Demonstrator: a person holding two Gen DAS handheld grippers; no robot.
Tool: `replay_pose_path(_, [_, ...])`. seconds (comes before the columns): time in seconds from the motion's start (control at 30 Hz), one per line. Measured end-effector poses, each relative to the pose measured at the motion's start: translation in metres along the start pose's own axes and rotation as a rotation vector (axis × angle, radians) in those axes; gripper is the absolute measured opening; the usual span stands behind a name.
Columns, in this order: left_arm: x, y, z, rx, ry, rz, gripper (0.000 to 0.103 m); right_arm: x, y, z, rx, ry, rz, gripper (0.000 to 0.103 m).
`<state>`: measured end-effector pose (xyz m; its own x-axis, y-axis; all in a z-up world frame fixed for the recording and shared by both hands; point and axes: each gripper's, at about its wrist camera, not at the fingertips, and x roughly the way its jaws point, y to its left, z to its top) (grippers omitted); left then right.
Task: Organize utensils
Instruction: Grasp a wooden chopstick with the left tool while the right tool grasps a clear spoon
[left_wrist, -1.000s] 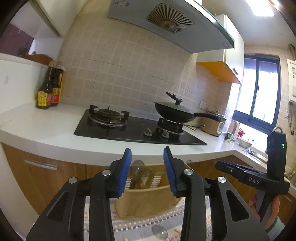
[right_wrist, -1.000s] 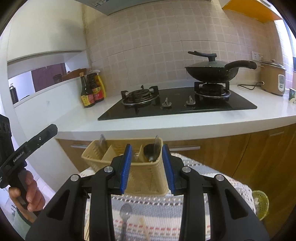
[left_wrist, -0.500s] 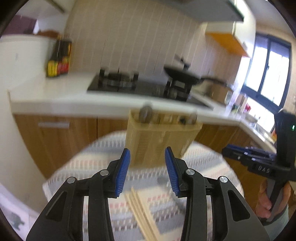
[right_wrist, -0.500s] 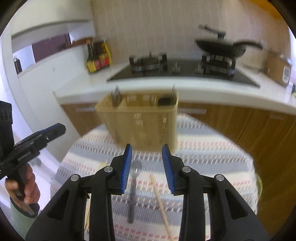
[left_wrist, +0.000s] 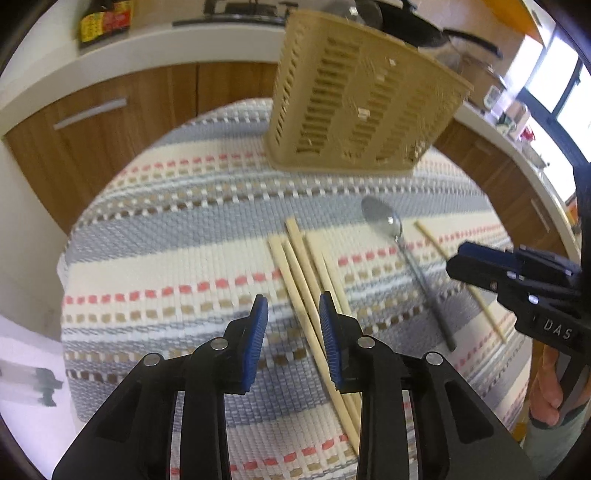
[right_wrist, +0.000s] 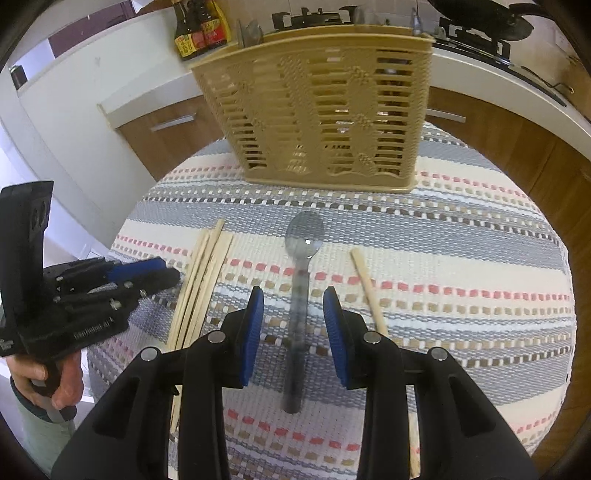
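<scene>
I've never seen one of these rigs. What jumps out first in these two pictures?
A tan slotted utensil basket stands at the far side of a round table under a striped cloth. On the cloth lie a metal spoon in the middle, a bundle of wooden chopsticks to its left and a single chopstick to its right. The right gripper straddles the spoon's handle, open; the left gripper hangs open over the bundle.

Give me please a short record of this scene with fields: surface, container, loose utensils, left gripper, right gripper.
surface: round table with striped woven cloth
container: beige slotted plastic utensil basket, upright at the far side
loose utensils: bundle of pale wooden chopsticks; metal spoon with dark handle; single wooden chopstick
left gripper: open, over the bundle
right gripper: open, over the spoon handle
</scene>
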<state>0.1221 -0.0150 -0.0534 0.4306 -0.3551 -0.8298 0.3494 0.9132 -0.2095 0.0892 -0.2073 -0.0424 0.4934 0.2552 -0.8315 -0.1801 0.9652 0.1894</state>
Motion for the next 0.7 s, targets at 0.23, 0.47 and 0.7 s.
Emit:
replay_pose_path(0.23, [0.014,-0.015,0.002,0.040,0.029,0.094,0.019,0.013,0.004,0.002,-0.016,0.015,-0.038,0.030])
replay_pose_path(0.47, [0.017,-0.021,0.007,0.077,0.072,0.126,0.021,0.033,0.005,0.008,-0.026,0.077,-0.085,0.030])
replay_pose_path(0.7, [0.026,-0.037,0.016,0.133,0.107,0.195,0.021,0.057,0.013,0.022,-0.046,0.173,-0.136,0.030])
